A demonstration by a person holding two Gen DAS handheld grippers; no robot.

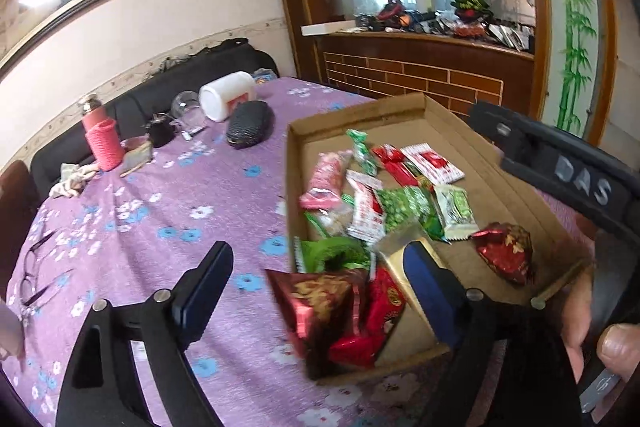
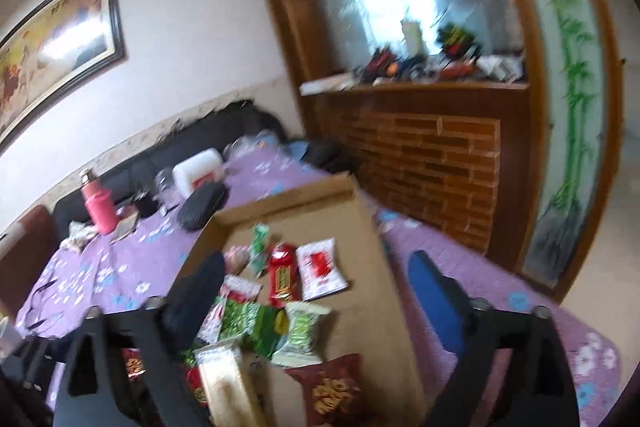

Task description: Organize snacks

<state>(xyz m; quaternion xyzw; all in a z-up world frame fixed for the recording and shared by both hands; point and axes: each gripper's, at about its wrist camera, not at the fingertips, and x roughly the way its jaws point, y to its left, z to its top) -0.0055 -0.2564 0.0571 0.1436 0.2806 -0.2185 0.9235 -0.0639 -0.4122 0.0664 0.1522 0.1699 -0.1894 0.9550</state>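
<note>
Both black two-finger grippers, left [image 1: 316, 291] and right [image 2: 316, 291], gape empty above shallow brown cardboard tray [image 1: 496, 187] on purple floral tablecloth [image 1: 160, 203]. Our crinkly foil snack packets [image 1: 404, 203] lie inside: light, slippery, crushable; we judge sealed edges safest pinch.

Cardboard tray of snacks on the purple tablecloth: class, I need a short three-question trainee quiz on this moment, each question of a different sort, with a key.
1. True or false: the left gripper is clamped on a snack packet.
2. Multiple choice: the dark red triangular packet at the near left corner of the cardboard tray is
A. fully on the tray floor
B. overhanging the tray's edge
C. beside the pink bottle
3. Fill in: the eyeglasses lie on the ____, outside the tray.

Key
1. False; both the left gripper and the right gripper are open, gripping nothing.
2. B
3. tablecloth
</note>
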